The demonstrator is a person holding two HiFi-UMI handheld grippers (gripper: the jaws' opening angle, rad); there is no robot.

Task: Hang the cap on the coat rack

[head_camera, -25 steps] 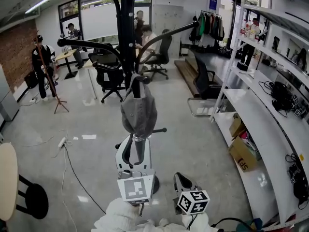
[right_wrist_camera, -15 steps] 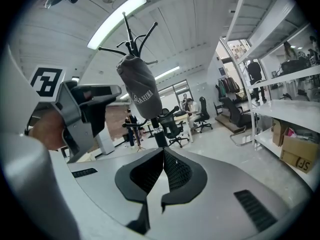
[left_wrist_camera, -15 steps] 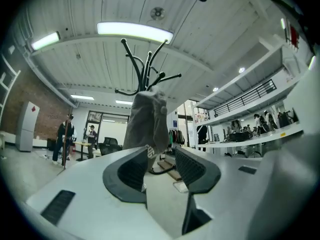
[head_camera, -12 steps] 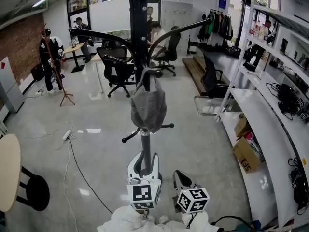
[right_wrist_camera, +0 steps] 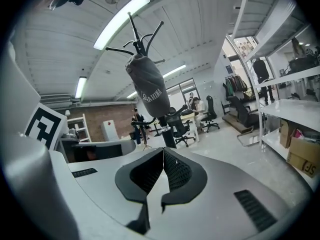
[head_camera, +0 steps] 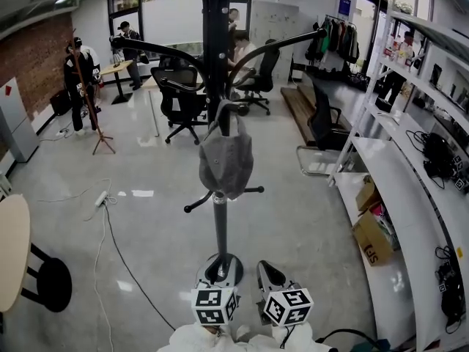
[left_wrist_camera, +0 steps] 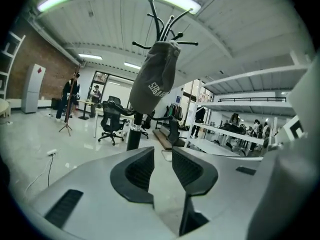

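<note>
A grey fabric cap (head_camera: pixel 226 160) is seen hanging, crown downward, from a lower hook of the black coat rack (head_camera: pixel 214 64), clear of both tools and touched by neither, so the hanging is judged to be done. The left hand-held gripper (left_wrist_camera: pixel 162 153) is held low in front of the rack, its jaws closing with a gap left between them and nothing in that gap. The right hand-held gripper (right_wrist_camera: pixel 163 153) is held beside it, its jaw tips brought together on nothing. The cap is judged to be light, soft and easily crumpled, sagging under its own weight. It would best be taken by the stiffer brim or the sewn band edge, not by the loose crown, which would likely fold and slip from the pads. The rack is stood on a glossy grey floor (head_camera: pixel 146 226), across which a cable (head_camera: pixel 110 248) is trailed. Around it an open workroom is shown: black office chairs (head_camera: pixel 179 101), white shelving (head_camera: pixel 396 174) holding cardboard boxes (head_camera: pixel 370 237), a brick wall (head_camera: pixel 37 57), a round table (head_camera: pixel 11 259) and several people at the far end.
</note>
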